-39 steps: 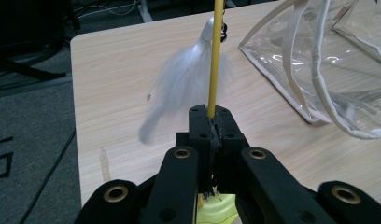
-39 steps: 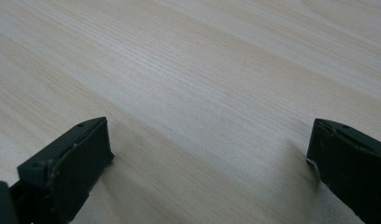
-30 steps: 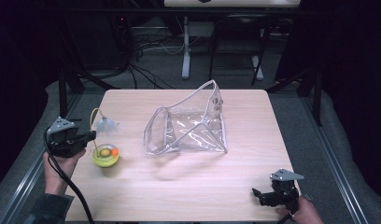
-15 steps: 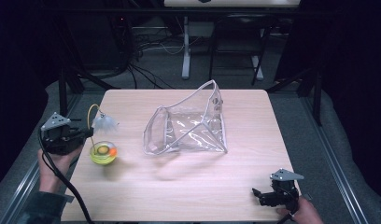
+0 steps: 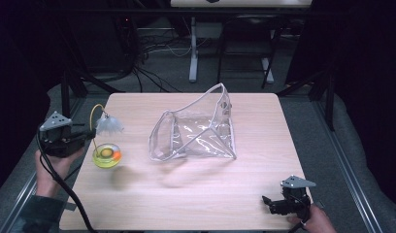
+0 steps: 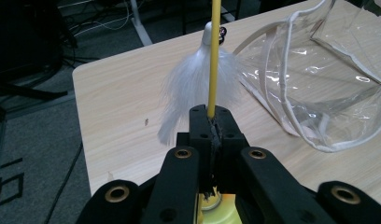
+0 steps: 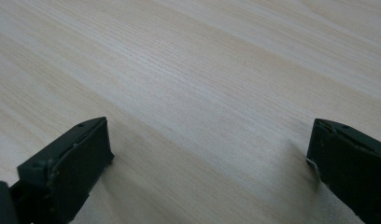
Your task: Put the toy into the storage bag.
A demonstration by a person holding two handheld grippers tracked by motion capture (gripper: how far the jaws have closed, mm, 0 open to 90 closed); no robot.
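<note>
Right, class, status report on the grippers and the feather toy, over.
Left gripper shut on yellow wand of white feather toy. Right gripper open, low over table. Clear plastic pouch beside, apart. Nothing blocking.

on the table (image 5: 196, 199), the clear pouch (image 5: 196, 133) lies in the middle. the feather toy (image 5: 108, 125) sits left of it, held up by the left gripper (image 5: 82, 138) at the left edge. the right gripper (image 5: 271, 204) rests near the front right corner, well apart.

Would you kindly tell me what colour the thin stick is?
Yellow stick, clearest in left gripper view.
</note>
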